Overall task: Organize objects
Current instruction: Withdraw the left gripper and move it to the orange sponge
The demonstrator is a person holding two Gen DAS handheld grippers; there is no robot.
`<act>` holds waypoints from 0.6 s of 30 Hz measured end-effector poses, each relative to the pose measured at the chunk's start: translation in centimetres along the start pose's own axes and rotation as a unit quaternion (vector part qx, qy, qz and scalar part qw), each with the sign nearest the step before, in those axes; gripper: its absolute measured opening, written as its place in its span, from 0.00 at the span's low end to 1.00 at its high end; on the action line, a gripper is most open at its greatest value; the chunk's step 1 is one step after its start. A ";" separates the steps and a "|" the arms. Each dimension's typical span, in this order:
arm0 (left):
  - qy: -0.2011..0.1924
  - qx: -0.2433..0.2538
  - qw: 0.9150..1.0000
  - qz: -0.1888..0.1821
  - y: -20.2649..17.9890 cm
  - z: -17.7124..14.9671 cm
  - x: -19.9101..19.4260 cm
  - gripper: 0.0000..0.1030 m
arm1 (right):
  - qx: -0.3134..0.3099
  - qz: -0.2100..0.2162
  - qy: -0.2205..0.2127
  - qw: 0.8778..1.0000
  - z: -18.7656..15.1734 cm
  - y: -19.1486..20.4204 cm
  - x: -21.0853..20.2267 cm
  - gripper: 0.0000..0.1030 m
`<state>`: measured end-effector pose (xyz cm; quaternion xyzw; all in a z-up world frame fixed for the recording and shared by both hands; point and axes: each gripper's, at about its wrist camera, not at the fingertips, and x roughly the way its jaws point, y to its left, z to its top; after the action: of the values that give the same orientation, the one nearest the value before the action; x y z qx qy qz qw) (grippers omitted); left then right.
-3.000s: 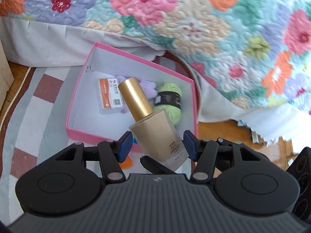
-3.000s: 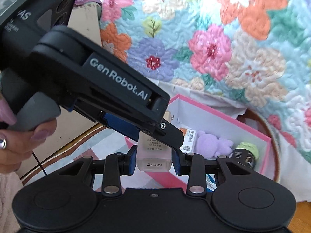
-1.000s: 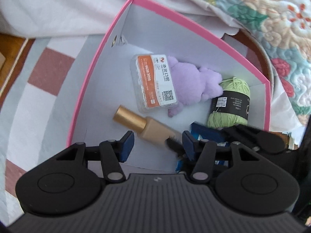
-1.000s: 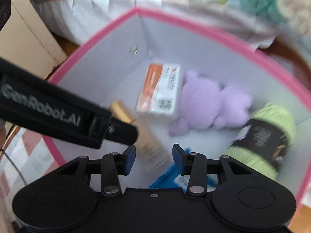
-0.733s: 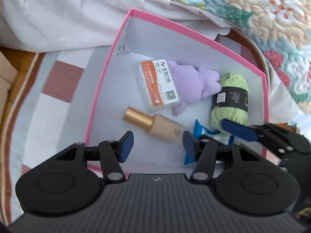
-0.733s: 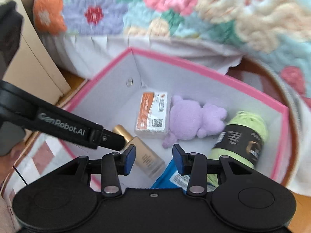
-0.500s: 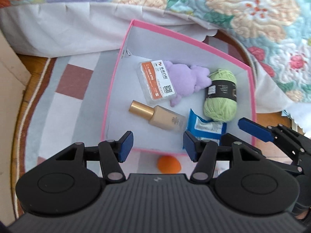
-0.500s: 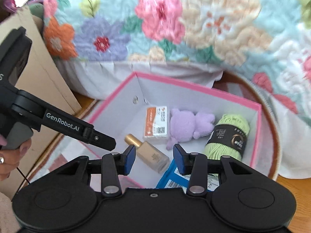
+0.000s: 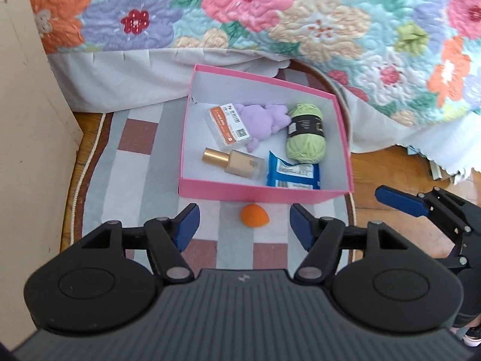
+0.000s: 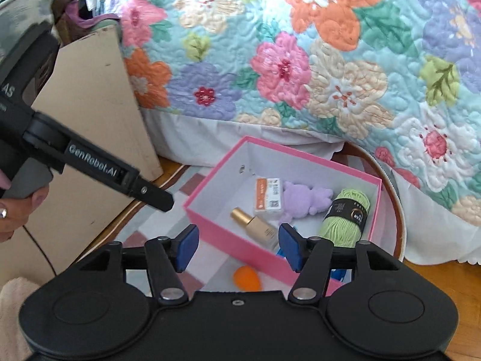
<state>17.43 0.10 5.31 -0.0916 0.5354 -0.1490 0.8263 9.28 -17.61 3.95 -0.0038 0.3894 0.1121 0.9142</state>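
Note:
A pink box (image 9: 264, 194) (image 10: 234, 236) sits on a striped rug. Inside lie a gold-capped foundation bottle (image 9: 234, 162) (image 10: 255, 224), an orange-and-white case (image 9: 228, 124) (image 10: 269, 194), a purple plush (image 9: 264, 118) (image 10: 306, 197), a green yarn ball (image 9: 305, 132) (image 10: 345, 216) and a blue packet (image 9: 293, 173). An orange egg-shaped sponge (image 9: 253, 215) (image 10: 246, 276) lies on the rug in front of the box. My left gripper (image 9: 243, 225) is open and empty, above the sponge. My right gripper (image 10: 237, 248) is open and empty.
A floral quilt (image 9: 270, 21) (image 10: 300, 60) hangs over the bed behind the box. A beige cabinet (image 9: 27, 120) (image 10: 90, 126) stands at the left. Wooden floor (image 9: 390, 168) shows right of the rug (image 9: 135, 180). The right gripper shows in the left wrist view (image 9: 399, 200).
The bottle was let go and lies in the box. Both grippers have pulled back and up from the box, bringing the orange sponge into view.

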 end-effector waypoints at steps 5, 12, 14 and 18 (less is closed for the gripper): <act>-0.003 0.017 1.000 -0.010 -1.2 -2.0 -2.5 0.74 | -0.023 -0.003 -0.009 1.000 -0.8 2.2 -3.0 0.74; 0.002 0.033 0.999 -0.029 -2.3 -5.2 -4.1 0.81 | -0.050 0.002 -0.009 0.999 -2.5 5.0 -5.3 0.84; 0.001 0.040 0.999 -0.031 -2.5 -6.0 -4.2 0.84 | -0.051 0.008 -0.008 0.999 -3.2 5.5 -5.4 0.85; 0.001 0.040 0.998 -0.040 -2.2 -7.4 -3.6 0.88 | -0.050 0.016 0.001 0.999 -4.8 6.0 -4.5 0.87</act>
<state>8.94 -0.66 6.02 -0.0796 0.5260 -0.2032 0.8220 1.60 -13.11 4.27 -0.0430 0.3839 0.1457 0.9108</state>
